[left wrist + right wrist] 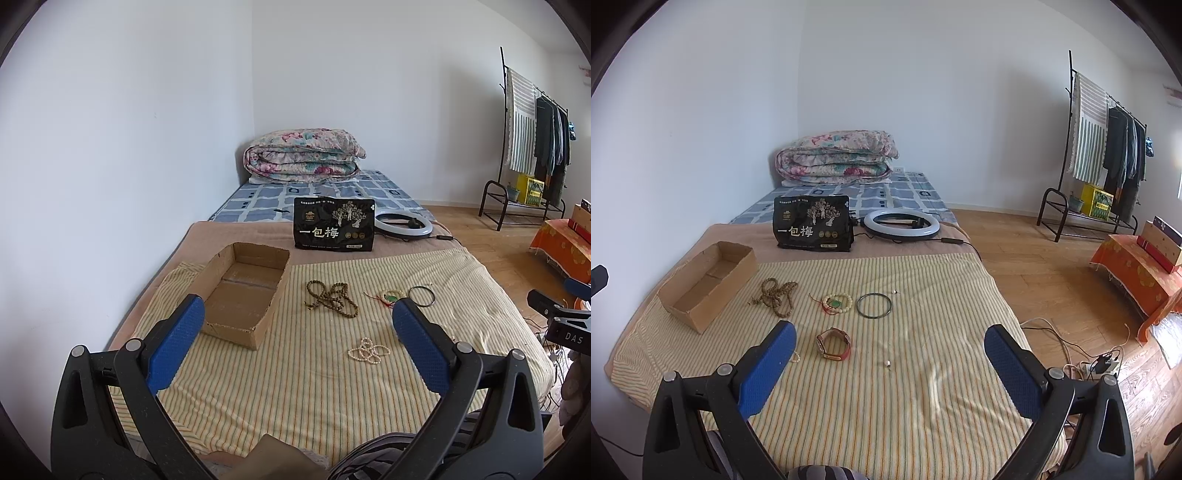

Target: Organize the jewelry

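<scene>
1. While hovering above the striped cloth (923,387), left gripper (299,332) and right gripper (890,354) both spread wide, holding nothing.
2. Nearest: pearl bracelet (367,350), red-strapped watch (834,344).
3. Farther: brown bead strand (332,297), pale bead bracelet (837,302), dark bangle (874,305).
4. Left of the beads: open cardboard box (242,291).
5. Beyond: black pouch (334,229), ring light (901,223).

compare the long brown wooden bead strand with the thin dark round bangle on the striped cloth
The brown wooden bead strand lies bunched in loose loops; the thin dark bangle is one rigid open circle. The strand sits nearer the cardboard box. Both lie flat on the striped cloth, untouched.
</scene>
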`<state>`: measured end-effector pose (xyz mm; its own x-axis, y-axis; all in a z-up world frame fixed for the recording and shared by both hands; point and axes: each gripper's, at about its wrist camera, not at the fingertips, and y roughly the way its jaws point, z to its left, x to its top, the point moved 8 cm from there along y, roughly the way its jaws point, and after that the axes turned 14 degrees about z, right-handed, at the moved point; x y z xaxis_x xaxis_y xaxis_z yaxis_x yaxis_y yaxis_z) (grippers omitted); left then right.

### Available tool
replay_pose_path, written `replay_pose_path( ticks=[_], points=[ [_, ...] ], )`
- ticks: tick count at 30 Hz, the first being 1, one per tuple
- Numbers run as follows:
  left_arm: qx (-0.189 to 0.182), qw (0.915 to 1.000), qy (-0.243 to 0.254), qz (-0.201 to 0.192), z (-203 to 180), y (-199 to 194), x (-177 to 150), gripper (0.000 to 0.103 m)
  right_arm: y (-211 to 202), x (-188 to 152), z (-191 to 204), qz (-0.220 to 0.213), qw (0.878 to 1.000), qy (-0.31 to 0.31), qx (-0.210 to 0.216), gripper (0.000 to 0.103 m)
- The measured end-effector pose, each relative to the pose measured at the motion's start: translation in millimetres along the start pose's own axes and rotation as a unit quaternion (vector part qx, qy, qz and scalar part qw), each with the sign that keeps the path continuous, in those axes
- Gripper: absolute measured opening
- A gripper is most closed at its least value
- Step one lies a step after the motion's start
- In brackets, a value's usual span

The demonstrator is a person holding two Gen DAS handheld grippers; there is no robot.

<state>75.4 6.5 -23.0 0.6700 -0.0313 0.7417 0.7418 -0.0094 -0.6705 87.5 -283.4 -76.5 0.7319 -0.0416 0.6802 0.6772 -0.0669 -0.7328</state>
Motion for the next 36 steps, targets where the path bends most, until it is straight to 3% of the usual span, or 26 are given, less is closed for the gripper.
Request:
replay_pose_path(
  ticks=[36],
  points=[
    [0.001, 1.0, -0.001, -0.004, -4, -14, 8, 0.103, 7, 0, -2, 0.009, 1.0, 0.005, 0.008, 0.103]
  ],
)
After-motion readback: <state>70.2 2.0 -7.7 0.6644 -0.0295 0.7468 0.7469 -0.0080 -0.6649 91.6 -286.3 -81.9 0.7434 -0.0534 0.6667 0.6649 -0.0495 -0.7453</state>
